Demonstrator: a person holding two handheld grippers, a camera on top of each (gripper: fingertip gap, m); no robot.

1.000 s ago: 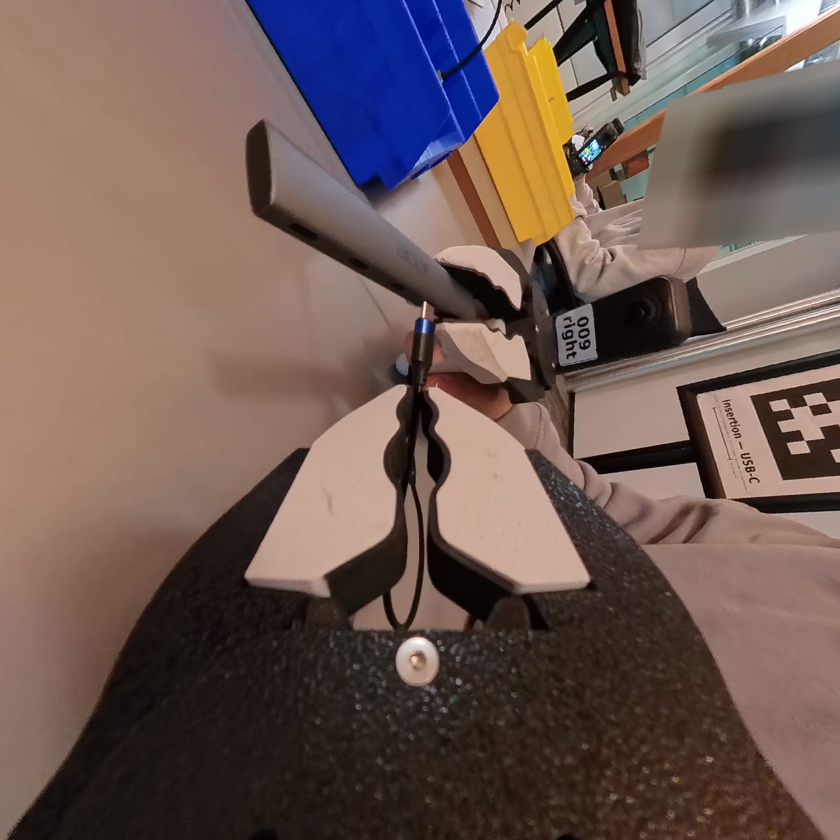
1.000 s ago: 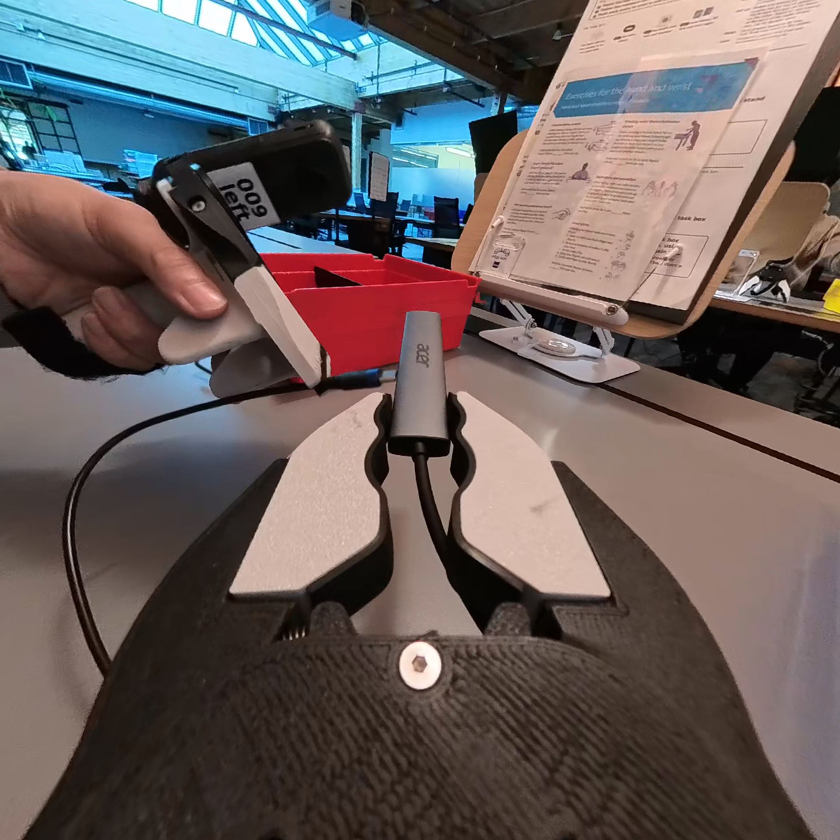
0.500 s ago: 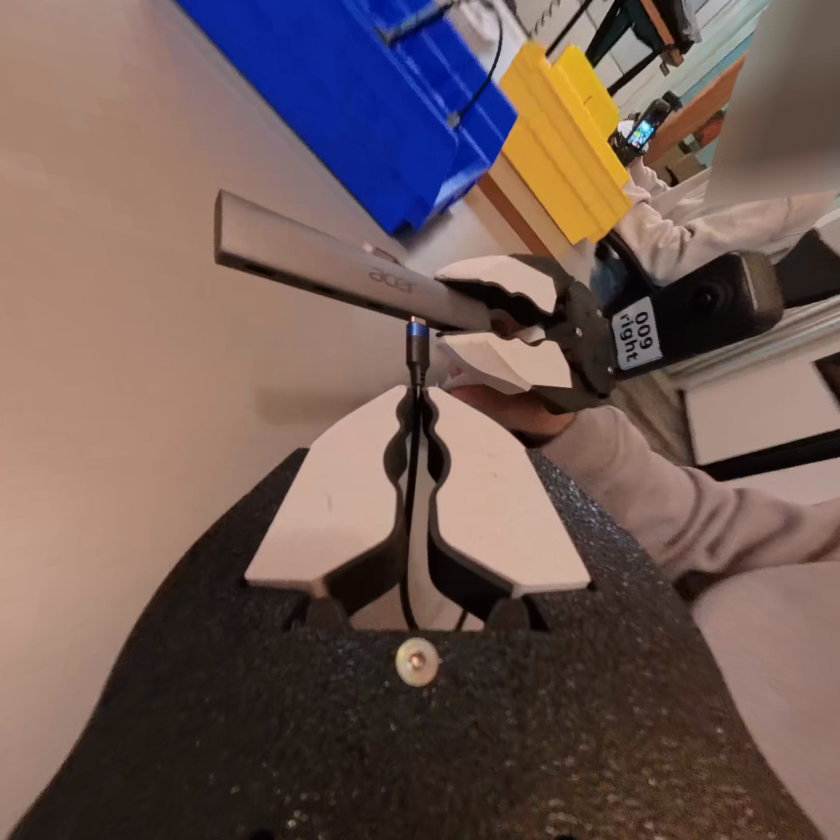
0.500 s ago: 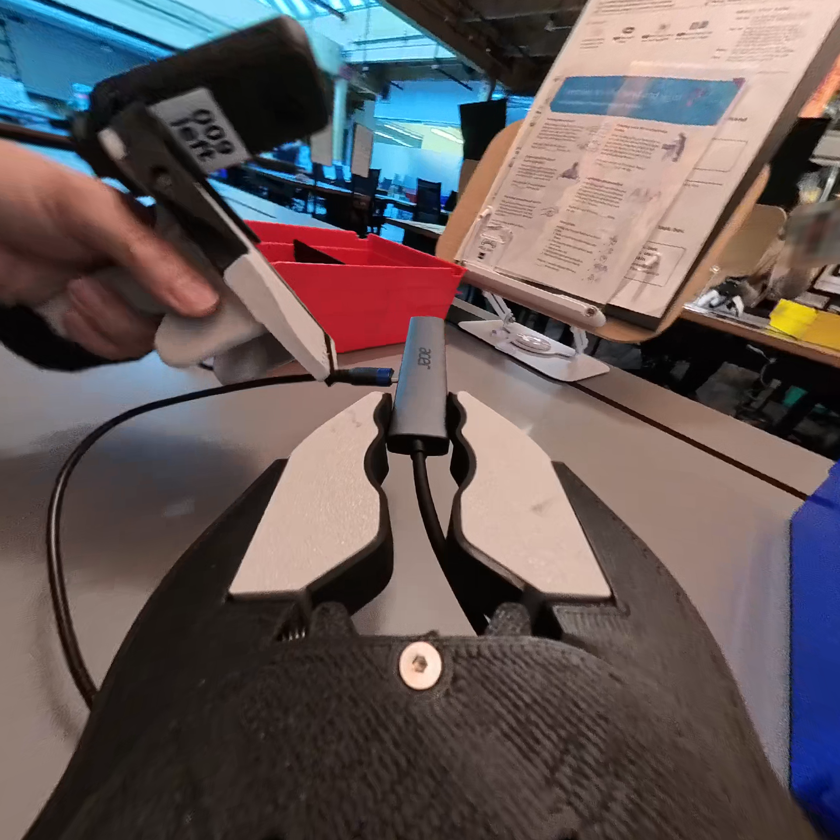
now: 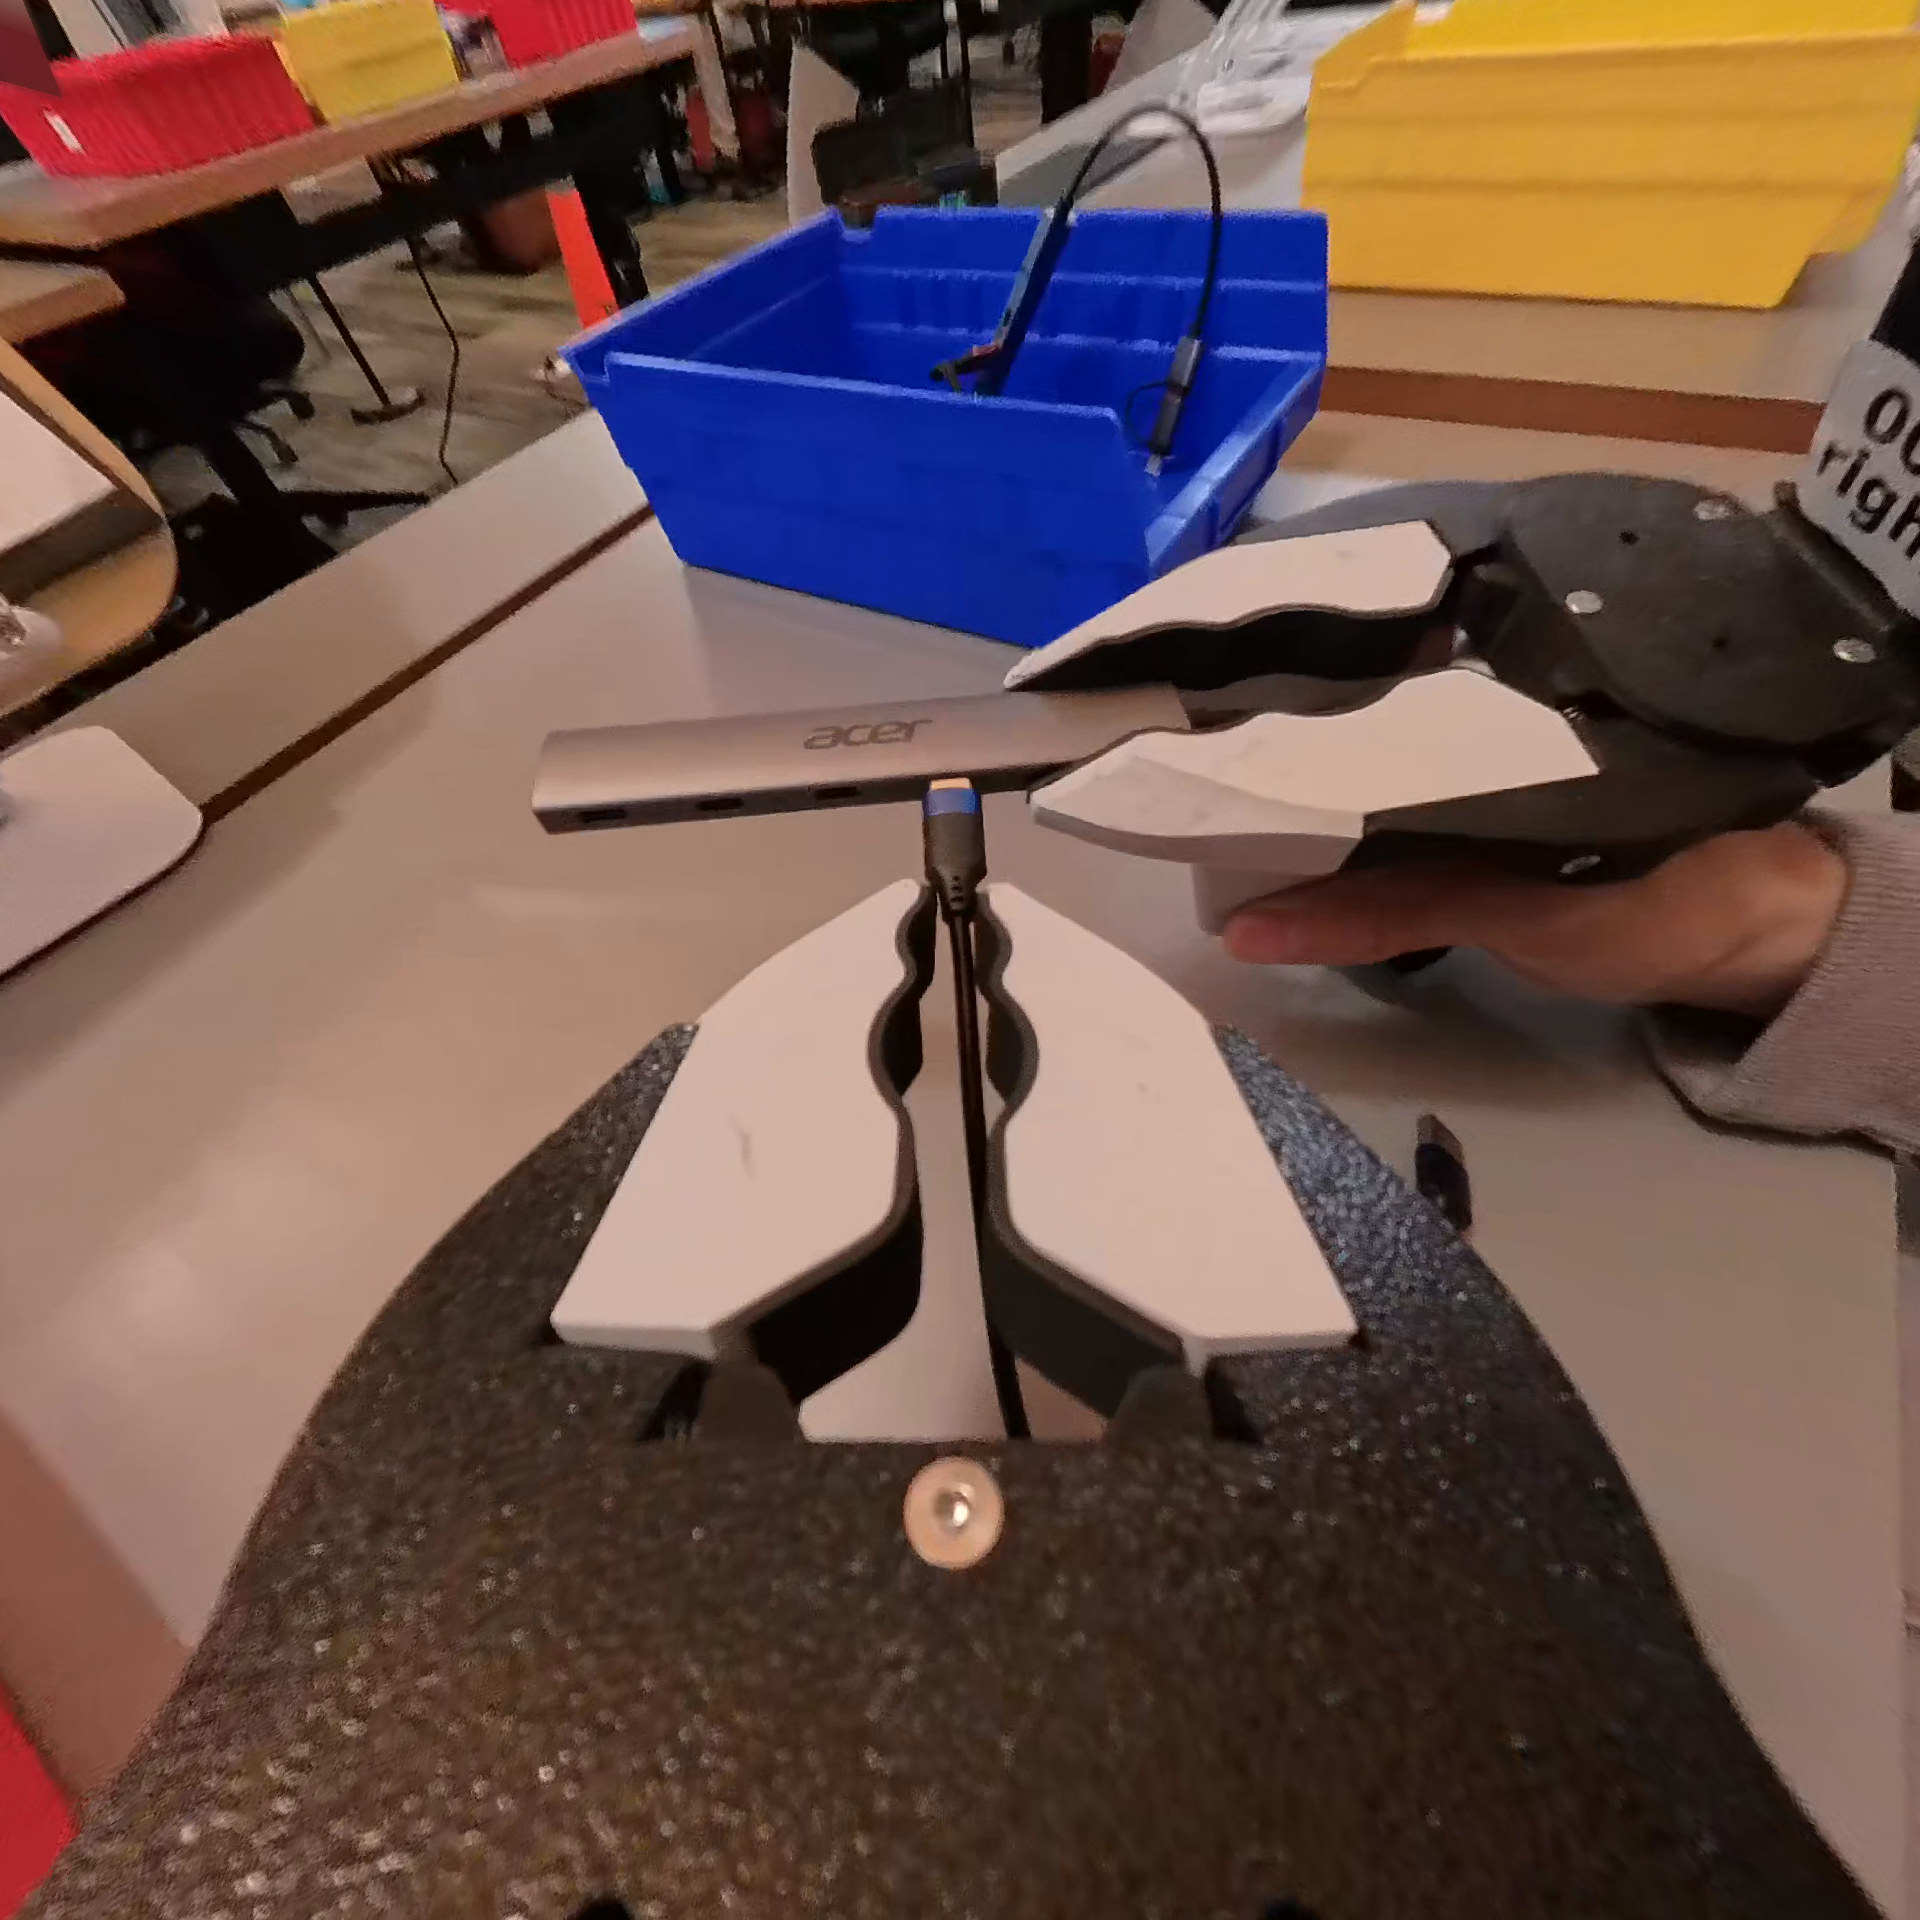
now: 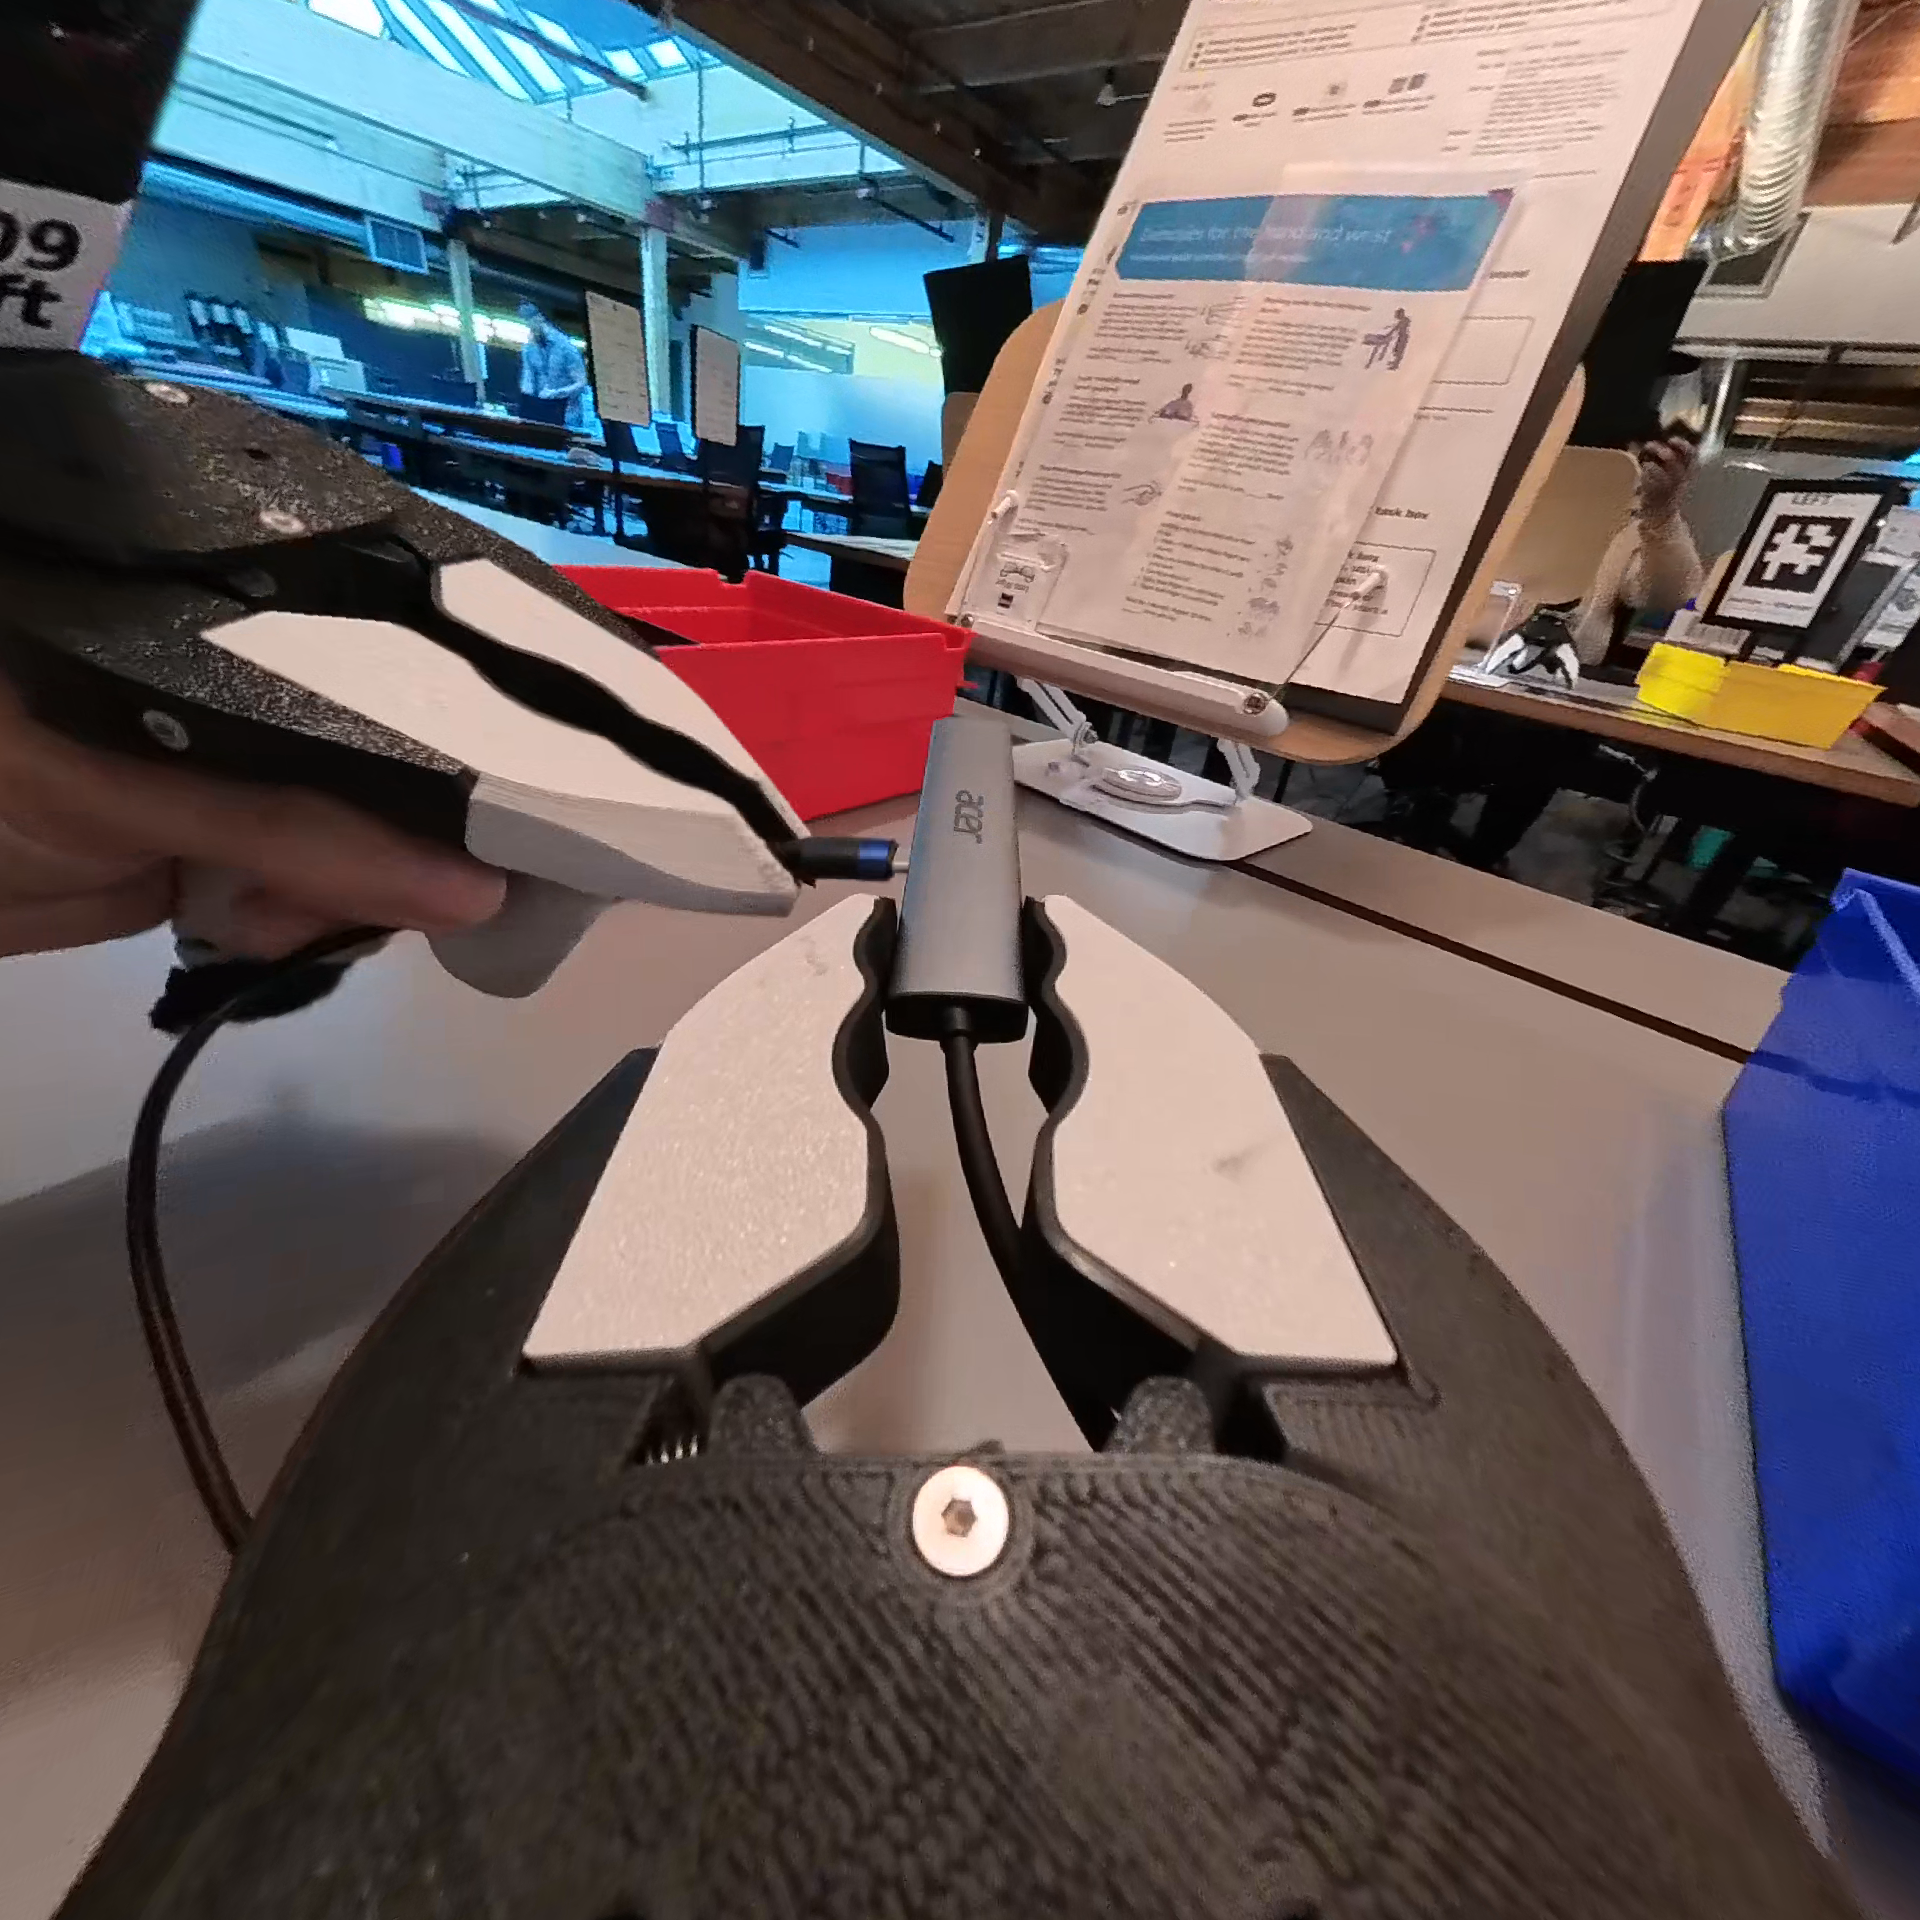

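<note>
My left gripper is shut on a black cable with a blue-collared plug. The plug's metal tip touches the near side of a grey hub, by one of its ports. My right gripper is shut on the cable end of that hub and holds it level above the grey table. The right gripper reaches in from the right in the left wrist view. The left gripper comes in from the left in the right wrist view, its plug against the hub's side. The cable loops down to the table.
A blue bin with cables in it stands just behind the hub, and shows at the right edge in the right wrist view. A red bin and a document stand are beyond. Yellow bins sit farther back. Less than 4 cm separates the two grippers' tips.
Both grippers have turned upright and the hub now lies level. The plug has stayed at the hub's side near the right gripper's fingers.
</note>
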